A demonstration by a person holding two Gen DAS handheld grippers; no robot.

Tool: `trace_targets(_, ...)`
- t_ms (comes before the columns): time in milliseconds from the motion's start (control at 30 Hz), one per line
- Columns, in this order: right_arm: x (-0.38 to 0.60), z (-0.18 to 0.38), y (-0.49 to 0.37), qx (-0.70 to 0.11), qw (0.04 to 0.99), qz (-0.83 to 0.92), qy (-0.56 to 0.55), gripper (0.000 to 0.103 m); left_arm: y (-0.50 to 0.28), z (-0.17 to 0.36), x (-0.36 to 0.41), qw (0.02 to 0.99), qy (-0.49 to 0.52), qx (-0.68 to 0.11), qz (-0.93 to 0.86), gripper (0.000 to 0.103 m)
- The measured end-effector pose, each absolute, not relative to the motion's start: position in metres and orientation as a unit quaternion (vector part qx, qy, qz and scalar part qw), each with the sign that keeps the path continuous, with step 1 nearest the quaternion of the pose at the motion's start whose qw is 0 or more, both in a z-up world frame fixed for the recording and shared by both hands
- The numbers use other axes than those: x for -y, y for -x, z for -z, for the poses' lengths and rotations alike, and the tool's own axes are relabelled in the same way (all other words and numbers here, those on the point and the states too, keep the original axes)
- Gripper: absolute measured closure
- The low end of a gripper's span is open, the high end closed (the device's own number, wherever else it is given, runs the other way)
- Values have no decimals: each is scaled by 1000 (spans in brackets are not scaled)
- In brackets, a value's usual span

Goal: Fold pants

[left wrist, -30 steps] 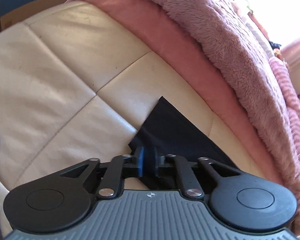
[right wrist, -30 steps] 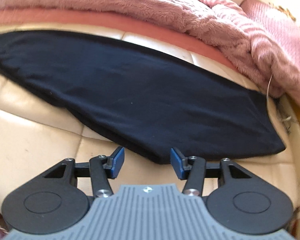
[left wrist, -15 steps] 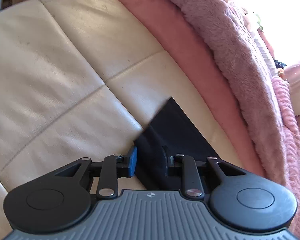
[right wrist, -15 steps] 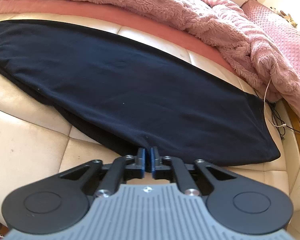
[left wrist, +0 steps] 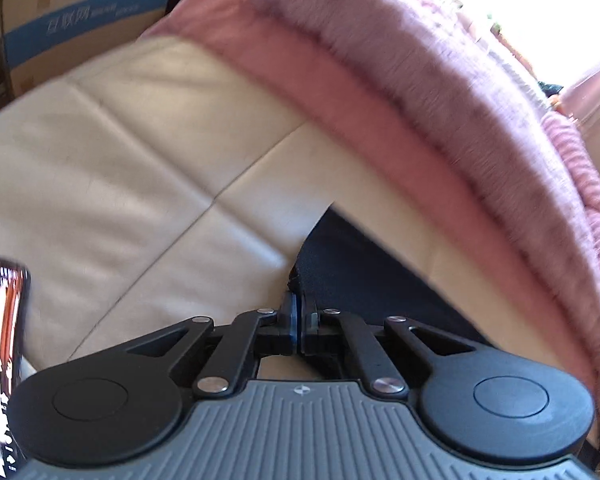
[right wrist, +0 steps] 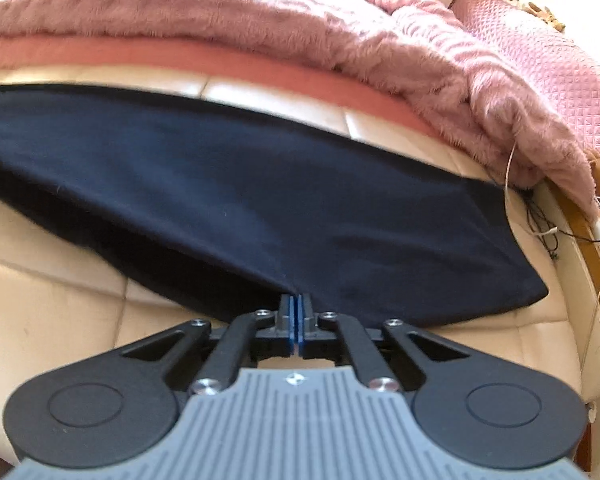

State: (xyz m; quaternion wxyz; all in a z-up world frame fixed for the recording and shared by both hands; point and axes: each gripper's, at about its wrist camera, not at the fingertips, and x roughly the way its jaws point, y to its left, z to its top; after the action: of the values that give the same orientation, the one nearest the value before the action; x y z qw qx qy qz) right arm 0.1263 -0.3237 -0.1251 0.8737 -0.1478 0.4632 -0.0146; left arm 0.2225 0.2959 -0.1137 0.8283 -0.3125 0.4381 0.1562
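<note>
Dark navy pants (right wrist: 260,200) lie spread flat across a cream leather cushion (right wrist: 40,300), running from the far left to the right. My right gripper (right wrist: 297,308) is shut on their near edge, about midway along, and the cloth pulls to a small peak at the pads. In the left wrist view only one pointed end of the pants (left wrist: 360,264) shows. My left gripper (left wrist: 299,308) is shut on the corner of that end, with dark fabric bunched at the fingertips.
A fluffy pink blanket (right wrist: 260,20) over a salmon sheet lies just behind the pants, also in the left view (left wrist: 420,80). Thin cables (right wrist: 540,220) and a wooden frame edge (right wrist: 580,220) lie at the right. A cardboard box (left wrist: 80,20) stands beyond the cushion; a lit screen (left wrist: 0,340) is at left.
The right jaws went from wide open to closed on the pants' near edge. The left jaws, apart around the corner half a second ago, have closed on it.
</note>
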Motion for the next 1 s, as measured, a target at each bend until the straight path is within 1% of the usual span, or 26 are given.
trace_targets(100, 321, 137, -128, -481, 865, 8, 141, 103, -223, 127, -295, 827, 307, -444, -156, 102)
trace_targets(167, 320, 139, -129, -485, 863, 5, 144, 103, -225, 127, -296, 825, 311, -445, -156, 98)
trace_targets(200, 321, 138, -129, -484, 864, 3, 141, 103, -223, 125, -297, 825, 315, -441, -161, 89)
trace_targets(233, 322, 135, -130, -483, 865, -1, 135, 96, -218, 122, -298, 825, 320, -436, -166, 71)
trace_targets(267, 323, 132, -128, -479, 868, -4, 130, 89, -213, 119, -299, 822, 333, -429, -173, 62)
trace_targets(300, 323, 128, -126, -473, 872, -9, 124, 71, -208, 118, -300, 817, 349, -422, -179, 50)
trace_targets(333, 323, 123, -125, -466, 877, -14, 116, 64, -203, 118, -301, 809, 372, -416, -186, 50)
trace_targets(467, 319, 106, -128, -430, 898, -20, 87, 62, -192, 134, -298, 770, 463, -404, -170, 50)
trace_targets(500, 318, 106, -132, -429, 900, -19, 82, 62, -193, 140, -294, 766, 470, -403, -172, 53)
trace_targets(600, 311, 112, -141, -430, 899, -17, 82, 62, -192, 147, -286, 770, 481, -377, -184, 53)
trace_targets(700, 308, 114, -144, -427, 901, -22, 76, 62, -193, 150, -279, 773, 490, -352, -197, 56)
trace_targets(767, 306, 115, -143, -427, 901, -25, 76, 63, -197, 150, -273, 781, 475, -348, -207, 64)
trace_targets(800, 305, 116, -143, -427, 901, -25, 78, 63, -198, 149, -272, 784, 469, -346, -214, 76)
trace_targets(833, 304, 117, -142, -427, 900, -25, 79, 63, -200, 150, -271, 785, 462, -346, -223, 98)
trace_targets(900, 305, 117, -143, -427, 900, -23, 78, 63, -200, 151, -272, 788, 453, -347, -230, 99)
trace_targets(1000, 307, 117, -146, -428, 900, -17, 82, 63, -200, 138, -270, 804, 422, -339, -246, 100)
